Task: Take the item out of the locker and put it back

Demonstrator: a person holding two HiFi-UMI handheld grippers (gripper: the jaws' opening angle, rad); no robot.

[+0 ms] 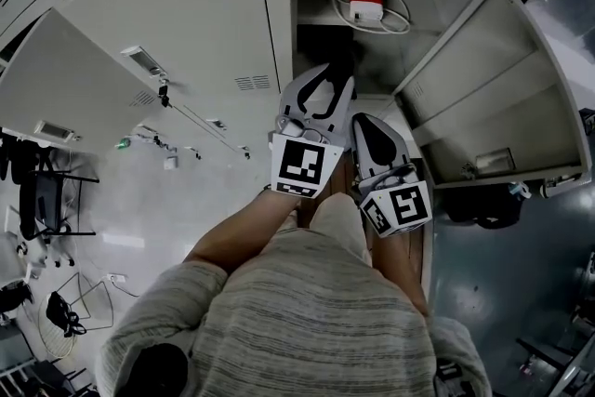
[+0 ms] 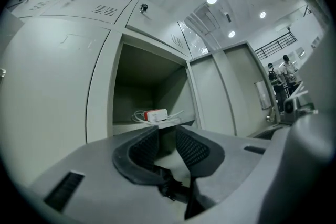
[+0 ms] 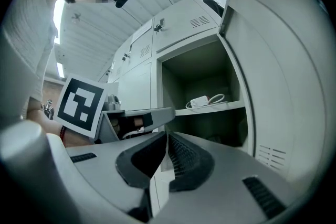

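The item, a white and red charger with a coiled white cable (image 1: 365, 5), lies on the shelf (image 1: 316, 18) inside the open locker; it also shows as the charger (image 2: 156, 115) and the charger (image 3: 199, 101) in the two gripper views. My left gripper (image 1: 337, 74) points level at the opening below the shelf, short of the charger. Its jaws stand a little apart with nothing between them, as the left gripper (image 2: 167, 134) shows. My right gripper (image 1: 364, 121) sits just behind and to the right, jaws closed together and empty, as the right gripper (image 3: 167, 136) shows.
The locker door (image 1: 502, 98) hangs wide open on the right. Closed locker doors (image 1: 177, 33) fill the wall to the left. The left gripper's marker cube (image 3: 80, 105) is close beside my right gripper. People (image 2: 286, 68) stand far off by a railing.
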